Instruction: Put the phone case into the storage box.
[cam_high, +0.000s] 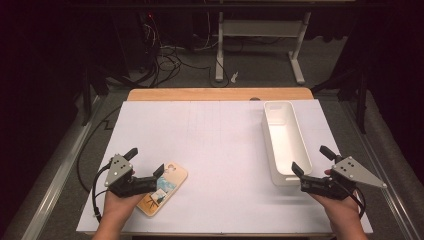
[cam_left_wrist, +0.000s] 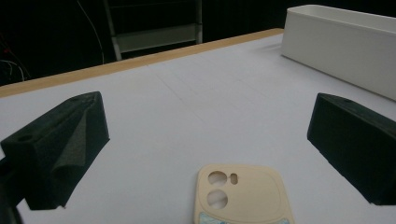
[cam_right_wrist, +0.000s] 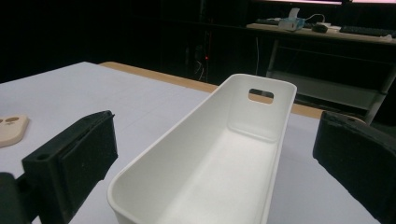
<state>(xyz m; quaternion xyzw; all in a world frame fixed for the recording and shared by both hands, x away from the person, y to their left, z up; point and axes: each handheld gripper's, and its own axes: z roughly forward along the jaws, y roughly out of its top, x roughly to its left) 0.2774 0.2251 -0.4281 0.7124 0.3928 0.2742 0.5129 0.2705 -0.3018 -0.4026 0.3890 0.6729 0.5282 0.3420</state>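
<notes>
A cream phone case (cam_high: 166, 186) with a printed picture lies flat, back up, near the front left of the white table sheet (cam_high: 215, 145). My left gripper (cam_high: 146, 161) stands open just over its near end, one jaw on each side and nothing between them. In the left gripper view the phone case (cam_left_wrist: 243, 196) lies low between the wide-apart jaws of the left gripper (cam_left_wrist: 208, 112). At the near end of a long white bin (cam_high: 294, 132), my right gripper (cam_high: 310, 159) is held open. In the right gripper view the empty bin (cam_right_wrist: 154, 154) runs away between the jaws of the right gripper (cam_right_wrist: 215, 121).
The bin (cam_left_wrist: 345, 42) stands lengthwise on the right side of the sheet. Beyond the sheet's far side runs the table's wooden edge (cam_high: 220, 94). Behind it are a white desk frame (cam_high: 260, 30) and cables on the floor (cam_high: 167, 60). The phone case (cam_right_wrist: 11, 128) shows far left.
</notes>
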